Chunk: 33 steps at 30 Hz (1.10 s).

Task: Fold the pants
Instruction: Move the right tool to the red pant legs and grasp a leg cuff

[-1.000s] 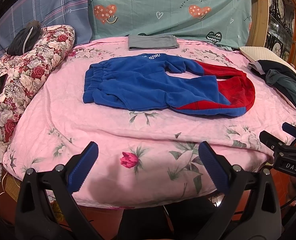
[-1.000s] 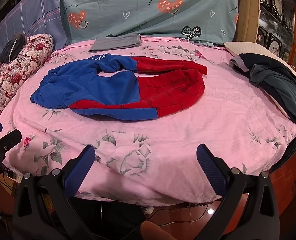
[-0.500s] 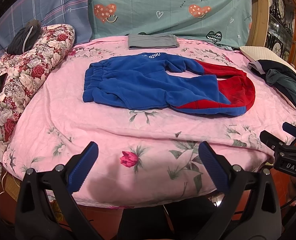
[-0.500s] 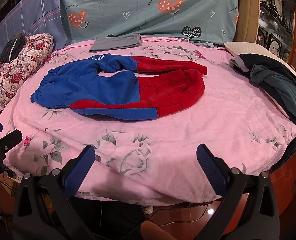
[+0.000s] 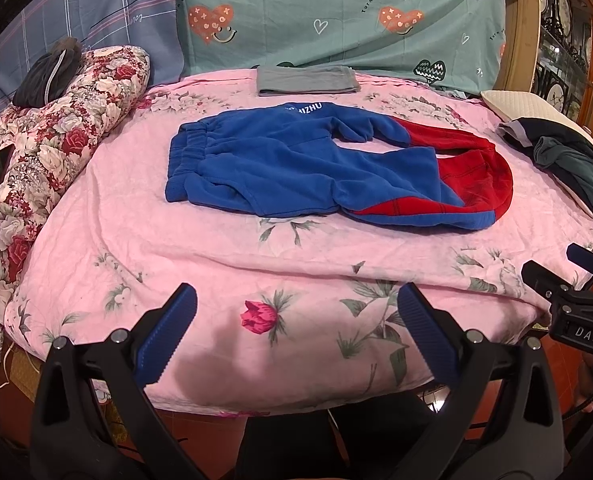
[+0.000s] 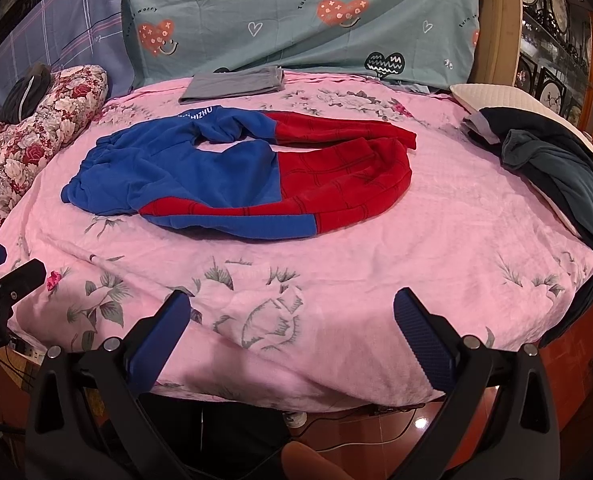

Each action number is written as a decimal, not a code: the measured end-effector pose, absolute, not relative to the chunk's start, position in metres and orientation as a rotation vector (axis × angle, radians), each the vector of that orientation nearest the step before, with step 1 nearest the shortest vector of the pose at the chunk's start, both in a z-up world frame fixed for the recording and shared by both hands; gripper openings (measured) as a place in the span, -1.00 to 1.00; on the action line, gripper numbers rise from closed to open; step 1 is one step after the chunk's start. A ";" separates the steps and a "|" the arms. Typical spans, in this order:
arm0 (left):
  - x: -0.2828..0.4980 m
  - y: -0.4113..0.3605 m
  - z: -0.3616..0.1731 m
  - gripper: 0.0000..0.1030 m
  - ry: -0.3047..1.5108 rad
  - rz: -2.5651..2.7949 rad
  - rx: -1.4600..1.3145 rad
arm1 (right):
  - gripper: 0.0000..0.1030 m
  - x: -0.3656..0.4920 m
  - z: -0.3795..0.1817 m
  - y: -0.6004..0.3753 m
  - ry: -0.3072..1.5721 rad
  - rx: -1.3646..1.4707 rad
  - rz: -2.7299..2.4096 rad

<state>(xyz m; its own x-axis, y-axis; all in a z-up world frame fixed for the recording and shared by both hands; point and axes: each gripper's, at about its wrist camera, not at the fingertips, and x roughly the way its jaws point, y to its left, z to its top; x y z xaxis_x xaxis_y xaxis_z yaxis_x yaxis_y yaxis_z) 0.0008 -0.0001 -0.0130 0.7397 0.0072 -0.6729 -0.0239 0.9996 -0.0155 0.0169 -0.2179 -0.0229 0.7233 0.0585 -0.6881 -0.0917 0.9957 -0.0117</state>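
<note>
A pink floral bedsheet (image 5: 144,216) covers the whole work surface and hangs over its near edge. Behind it hangs a teal sheet (image 5: 336,16) printed with hearts, with a blue checked sheet (image 5: 108,12) to its left. A rolled floral quilt (image 5: 52,120) lies along the left edge of the surface, with a dark bag (image 5: 48,74) resting on its far end. A heap of dark clothing (image 6: 560,172) lies on the right edge, over a cream pillow (image 6: 492,98). The blue and red pants (image 6: 232,172) lie in the middle of the pink surface, waistband to the left, the two legs curving rightward and meeting so that a patch of sheet shows between them; the blue half is at the left, the red half at the right. A folded grey garment (image 5: 306,80) lies flat just beyond the pants, near the teal sheet and apart from them. The left gripper (image 5: 292,330) hovers at the near edge, jaws spread wide, holding nothing, well short of the pants. The right gripper (image 6: 288,328) sits likewise at the near edge, jaws spread wide and empty.
</note>
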 end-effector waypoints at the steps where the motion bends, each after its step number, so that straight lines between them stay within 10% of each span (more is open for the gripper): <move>1: 0.001 0.000 -0.013 0.96 0.739 0.017 -0.023 | 0.97 0.017 -0.023 -0.218 0.759 -0.046 0.082; 18: 0.034 0.017 -0.042 0.96 0.824 0.025 -0.039 | 0.97 0.092 -0.014 -0.315 0.760 0.302 -0.027; 23: 0.045 0.029 -0.050 0.96 0.838 0.039 -0.048 | 0.53 0.164 -0.017 -0.344 0.783 0.291 -0.115; 31: 0.059 0.057 -0.055 0.96 0.861 0.105 -0.085 | 0.46 0.244 -0.055 -0.352 0.920 0.333 -0.094; 33: 0.061 0.068 -0.054 0.96 0.860 0.118 -0.093 | -0.01 0.244 -0.061 -0.346 0.927 0.321 -0.058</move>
